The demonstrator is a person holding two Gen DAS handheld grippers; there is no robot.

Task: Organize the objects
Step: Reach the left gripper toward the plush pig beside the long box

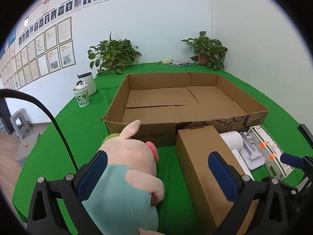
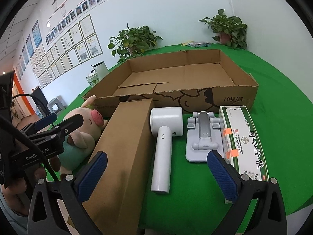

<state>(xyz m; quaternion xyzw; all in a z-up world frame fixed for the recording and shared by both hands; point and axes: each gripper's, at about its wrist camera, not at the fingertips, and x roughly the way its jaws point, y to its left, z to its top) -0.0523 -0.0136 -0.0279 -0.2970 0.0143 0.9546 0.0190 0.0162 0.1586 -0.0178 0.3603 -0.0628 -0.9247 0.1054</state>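
On the green cloth a plush pig [image 1: 125,166] [image 2: 86,129] in a teal shirt lies between the fingers of my left gripper [image 1: 158,155] [image 2: 64,118], close to the left pad; the jaws stand wide, open. A long brown carton [image 1: 201,156] [image 2: 125,137] lies beside it. My right gripper [image 2: 157,154] hangs open over the handle of a white handheld device [image 2: 164,133] [image 1: 231,139]. To its right lie a grey folding stand [image 2: 203,141] and a green-and-white medicine box [image 2: 242,137]. Behind them all is a wide, shallow cardboard tray [image 1: 156,133] [image 2: 234,96].
Two potted plants [image 1: 113,56] [image 1: 207,51] stand at the table's back by the wall, with a small pack [image 1: 179,64] between them. A white canister and a cup [image 1: 86,86] sit back left. A black cable [image 1: 49,117] arcs at left. A hand [image 2: 13,192] holds the left gripper.
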